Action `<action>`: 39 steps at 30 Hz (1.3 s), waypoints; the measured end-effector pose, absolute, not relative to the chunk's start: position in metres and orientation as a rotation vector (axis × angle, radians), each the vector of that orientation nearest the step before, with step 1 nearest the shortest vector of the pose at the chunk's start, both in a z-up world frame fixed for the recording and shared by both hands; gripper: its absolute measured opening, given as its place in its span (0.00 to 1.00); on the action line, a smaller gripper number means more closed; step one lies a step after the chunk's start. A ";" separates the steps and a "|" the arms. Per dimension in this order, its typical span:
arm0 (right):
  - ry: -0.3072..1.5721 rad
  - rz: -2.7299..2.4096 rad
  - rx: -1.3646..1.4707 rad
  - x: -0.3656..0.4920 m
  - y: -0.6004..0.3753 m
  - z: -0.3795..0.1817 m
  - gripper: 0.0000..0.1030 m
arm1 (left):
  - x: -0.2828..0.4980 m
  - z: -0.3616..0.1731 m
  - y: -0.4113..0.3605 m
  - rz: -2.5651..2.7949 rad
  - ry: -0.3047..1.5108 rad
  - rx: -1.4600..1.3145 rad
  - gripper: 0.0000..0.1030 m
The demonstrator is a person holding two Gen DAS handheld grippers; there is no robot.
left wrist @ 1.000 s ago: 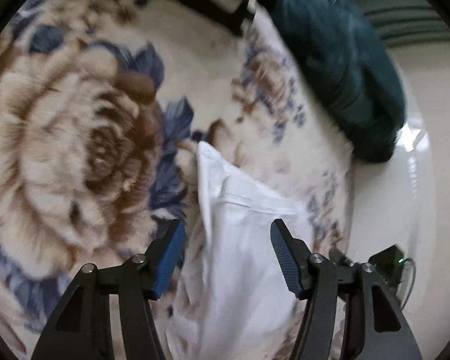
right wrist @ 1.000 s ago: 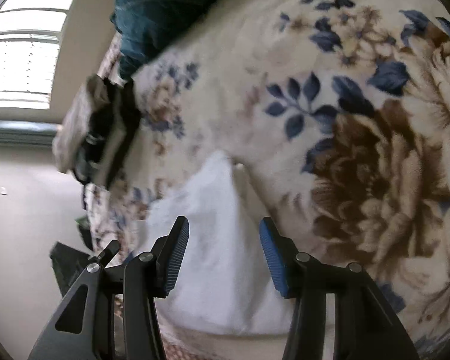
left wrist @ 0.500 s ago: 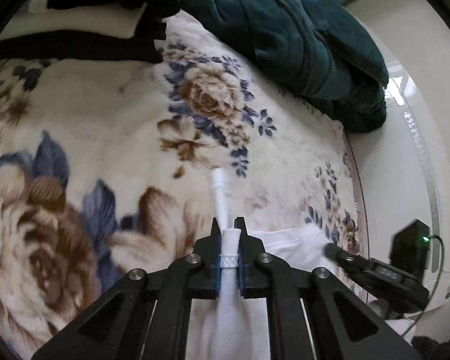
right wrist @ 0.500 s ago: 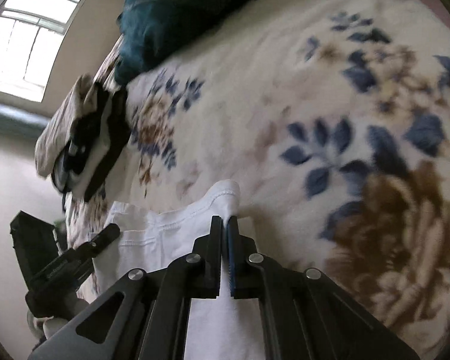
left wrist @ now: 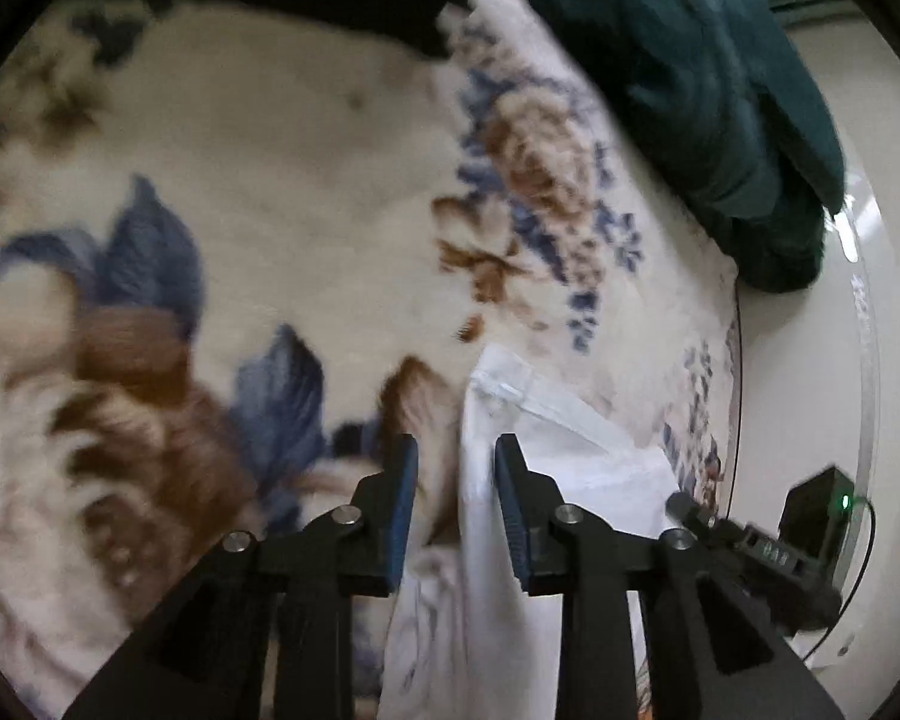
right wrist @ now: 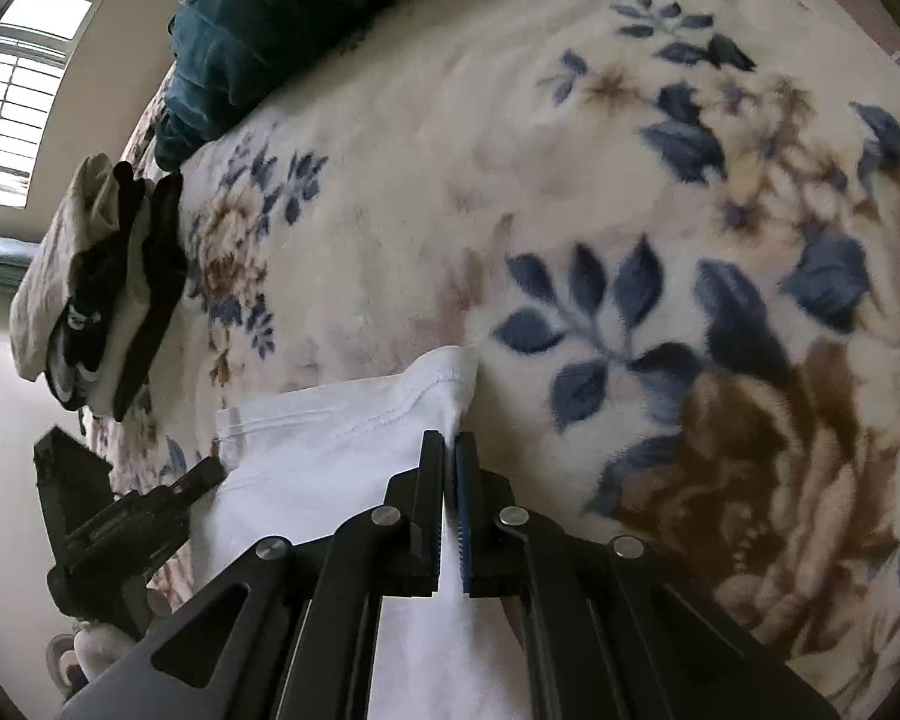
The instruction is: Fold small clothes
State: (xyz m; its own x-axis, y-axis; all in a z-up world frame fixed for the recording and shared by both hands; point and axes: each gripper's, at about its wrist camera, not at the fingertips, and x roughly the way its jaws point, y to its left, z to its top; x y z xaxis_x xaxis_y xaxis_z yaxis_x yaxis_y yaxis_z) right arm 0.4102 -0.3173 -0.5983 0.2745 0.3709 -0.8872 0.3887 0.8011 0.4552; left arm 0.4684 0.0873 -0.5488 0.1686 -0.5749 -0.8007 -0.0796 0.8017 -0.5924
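A small white garment lies on a cream floral blanket. In the left wrist view my left gripper is open, its blue pads on either side of the garment's hemmed edge without gripping it. In the right wrist view my right gripper is shut on the other corner of the white garment, with cloth pinched between the pads. The left gripper's body shows at the lower left of the right wrist view.
A dark teal blanket is heaped at the far side. A pile of black and beige clothes lies at the bed's edge near a window. A black device with a green light sits beside the bed.
My left gripper has opened and let go of the garment's edge. My right gripper stays shut on its corner. Both were open one second ago.
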 end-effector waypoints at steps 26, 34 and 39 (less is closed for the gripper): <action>1.370 0.021 0.728 0.412 -0.317 -0.610 0.47 | 0.496 -0.531 0.041 -0.465 1.200 -0.333 0.02; 1.186 0.037 0.697 0.410 -0.315 -0.577 0.02 | 0.486 -0.504 0.055 -0.472 1.133 -0.364 0.02; 1.190 -0.006 0.632 0.419 -0.311 -0.577 0.02 | 0.508 -0.545 0.052 -0.416 1.262 -0.377 0.05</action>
